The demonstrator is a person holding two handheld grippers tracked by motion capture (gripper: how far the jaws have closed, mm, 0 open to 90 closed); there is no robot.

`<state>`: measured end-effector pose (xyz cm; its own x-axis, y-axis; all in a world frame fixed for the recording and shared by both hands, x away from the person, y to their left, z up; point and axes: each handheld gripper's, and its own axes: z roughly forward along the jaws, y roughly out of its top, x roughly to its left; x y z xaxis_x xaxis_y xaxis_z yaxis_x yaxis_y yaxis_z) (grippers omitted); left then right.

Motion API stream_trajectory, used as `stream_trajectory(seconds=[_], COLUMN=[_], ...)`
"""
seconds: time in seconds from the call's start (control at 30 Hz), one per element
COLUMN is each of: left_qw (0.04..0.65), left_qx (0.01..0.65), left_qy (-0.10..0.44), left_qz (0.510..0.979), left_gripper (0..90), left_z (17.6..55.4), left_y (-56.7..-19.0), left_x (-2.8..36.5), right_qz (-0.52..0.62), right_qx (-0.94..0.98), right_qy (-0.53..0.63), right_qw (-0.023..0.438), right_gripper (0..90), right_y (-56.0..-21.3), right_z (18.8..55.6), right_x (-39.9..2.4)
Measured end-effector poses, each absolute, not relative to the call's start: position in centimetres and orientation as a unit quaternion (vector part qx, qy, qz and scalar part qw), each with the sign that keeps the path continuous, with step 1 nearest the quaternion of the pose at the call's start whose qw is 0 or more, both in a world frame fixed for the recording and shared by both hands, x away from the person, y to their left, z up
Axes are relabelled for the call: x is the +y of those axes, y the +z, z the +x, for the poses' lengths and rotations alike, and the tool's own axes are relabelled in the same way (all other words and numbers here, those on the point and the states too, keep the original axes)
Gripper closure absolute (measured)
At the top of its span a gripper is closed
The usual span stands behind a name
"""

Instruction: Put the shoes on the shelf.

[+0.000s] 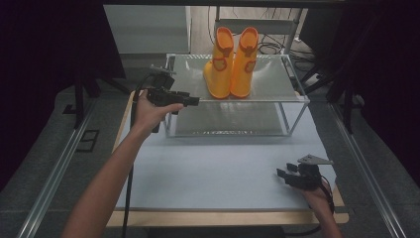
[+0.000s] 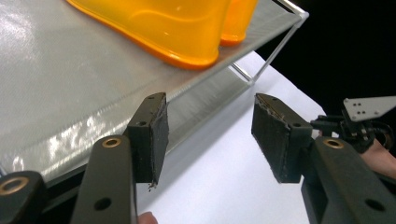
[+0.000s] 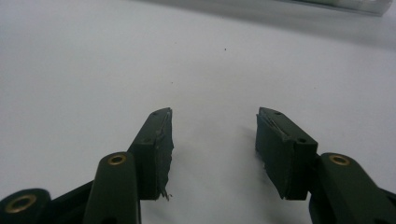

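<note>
my left gripper (image 1: 190,101) spread, empty, at 9 o'clock of yellow boots (image 1: 232,64) on rack (image 1: 277,94), my right gripper (image 1: 286,173) spread, empty over table (image 1: 218,168)

boots (image 1: 232,62) stand side by side on the rack's (image 1: 277,88) top shelf, at the table's (image 1: 223,168) far edge.
</note>
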<state>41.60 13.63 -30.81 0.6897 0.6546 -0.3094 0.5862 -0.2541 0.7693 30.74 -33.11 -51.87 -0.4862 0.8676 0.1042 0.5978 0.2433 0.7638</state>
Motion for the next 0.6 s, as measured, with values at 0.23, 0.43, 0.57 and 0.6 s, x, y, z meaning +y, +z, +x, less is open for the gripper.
stream_trajectory(seconds=[0.23,0.43,0.57,0.6], left_qw=[0.458,0.459,0.454,0.454], left_qx=[0.383,0.378,0.381,0.383], left_qy=[0.056,0.055,0.060,0.060], left_qz=[0.800,0.802,0.803,0.802], left_gripper=[45.5,44.4,43.7,43.6], left_z=[39.1,37.0,35.8,35.2], left_y=[-31.0,-32.3,-33.8,-34.6], left_x=[14.7,15.7,16.5,16.9], right_qz=[0.475,0.475,0.474,0.475], right_qx=[0.770,0.770,0.770,0.770], right_qy=[0.389,0.390,0.389,0.389], right_qw=[0.175,0.173,0.174,0.173], right_gripper=[46.1,46.1,46.1,46.1], right_y=[-51.9,-51.9,-51.9,-51.9], right_z=[30.7,30.8,30.8,30.7], right_x=[-33.1,-33.2,-33.2,-33.2])
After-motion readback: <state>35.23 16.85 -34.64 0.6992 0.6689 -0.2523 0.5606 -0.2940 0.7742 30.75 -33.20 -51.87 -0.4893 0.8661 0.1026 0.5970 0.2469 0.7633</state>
